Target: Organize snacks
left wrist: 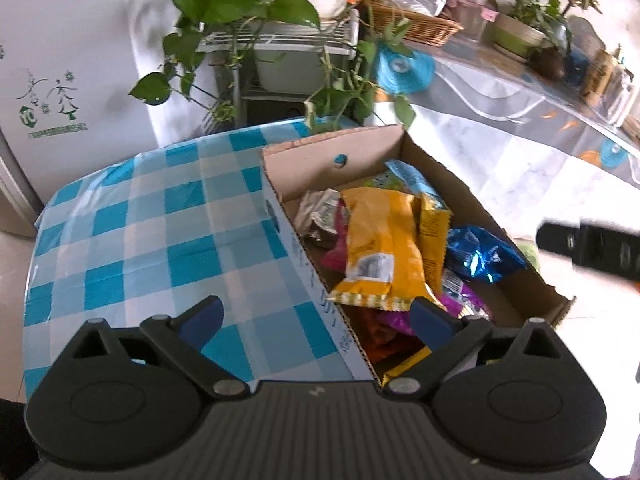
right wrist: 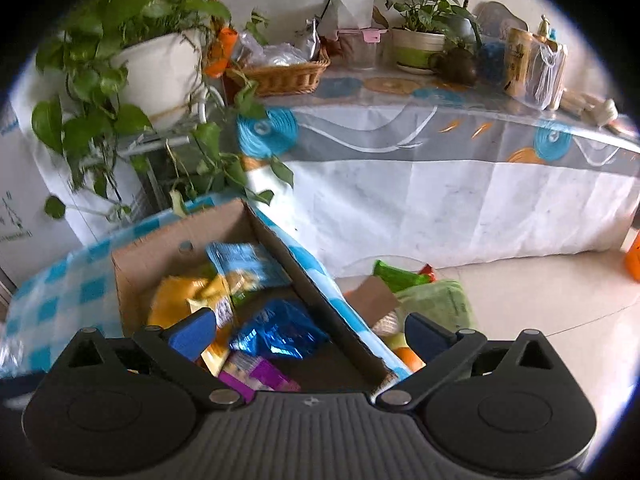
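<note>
Snack packets heaped in an open cardboard box (left wrist: 436, 168) on the checked blue-and-white tabletop (left wrist: 132, 232): a long yellow packet (left wrist: 380, 248) on top, a narrower yellow one (left wrist: 434, 236) just beside it, a crinkled blue foil packet (left wrist: 480, 258) toward the box's right wall, a silver-brown wrapper (left wrist: 320, 216) toward the left wall, a light blue packet (left wrist: 412, 178) at the far end, purple wrappers (left wrist: 464, 300) low at the near end. Same box (right wrist: 160, 248) and blue foil packet (right wrist: 280, 332) seen from the right wrist, blurred. Left gripper (left wrist: 316, 316) spread wide over the box's near left wall, nothing between the jaws. Right gripper (right wrist: 308, 332) likewise spread wide above the box's near end, pinching nothing. Beyond the box, trailing green plants (left wrist: 224, 4), a wicker basket (left wrist: 416, 24), and more packets and green bags (right wrist: 424, 292) down on the floor.
</note>
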A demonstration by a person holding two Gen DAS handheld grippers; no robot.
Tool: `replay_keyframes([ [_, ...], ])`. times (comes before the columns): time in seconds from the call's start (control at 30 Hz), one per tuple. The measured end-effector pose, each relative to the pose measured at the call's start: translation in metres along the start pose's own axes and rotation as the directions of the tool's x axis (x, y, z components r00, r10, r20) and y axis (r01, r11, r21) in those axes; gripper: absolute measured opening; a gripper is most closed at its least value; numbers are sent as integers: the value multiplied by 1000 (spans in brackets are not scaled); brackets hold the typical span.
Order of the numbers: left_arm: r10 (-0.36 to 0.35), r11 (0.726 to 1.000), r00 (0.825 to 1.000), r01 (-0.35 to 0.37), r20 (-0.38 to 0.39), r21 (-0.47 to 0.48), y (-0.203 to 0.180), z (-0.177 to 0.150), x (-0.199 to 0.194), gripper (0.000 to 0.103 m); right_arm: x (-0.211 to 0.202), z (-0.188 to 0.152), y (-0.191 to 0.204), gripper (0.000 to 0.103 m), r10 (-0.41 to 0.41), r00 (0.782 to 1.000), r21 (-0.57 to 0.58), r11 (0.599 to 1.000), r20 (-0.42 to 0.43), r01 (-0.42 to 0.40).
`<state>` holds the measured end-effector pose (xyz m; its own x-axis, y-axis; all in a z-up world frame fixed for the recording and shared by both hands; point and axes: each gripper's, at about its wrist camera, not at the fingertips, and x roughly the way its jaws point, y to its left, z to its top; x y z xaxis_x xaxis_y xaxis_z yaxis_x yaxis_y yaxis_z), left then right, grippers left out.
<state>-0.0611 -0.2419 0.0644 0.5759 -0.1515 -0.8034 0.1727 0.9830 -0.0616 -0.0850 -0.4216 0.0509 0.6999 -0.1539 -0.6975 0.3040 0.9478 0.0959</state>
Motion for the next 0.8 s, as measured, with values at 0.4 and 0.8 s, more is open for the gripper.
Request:
replay_keyframes([
  [0.4, 74, 997, 997, -74, 2, -6, -2, 5, 2, 102, 5, -11, 13, 103, -9, 998, -104, 995, -58, 3],
  [0.8, 105, 994, 994, -105, -14, 18, -5, 5, 6, 102, 8, -9, 14, 103, 1, 998, -124, 992, -67, -10],
])
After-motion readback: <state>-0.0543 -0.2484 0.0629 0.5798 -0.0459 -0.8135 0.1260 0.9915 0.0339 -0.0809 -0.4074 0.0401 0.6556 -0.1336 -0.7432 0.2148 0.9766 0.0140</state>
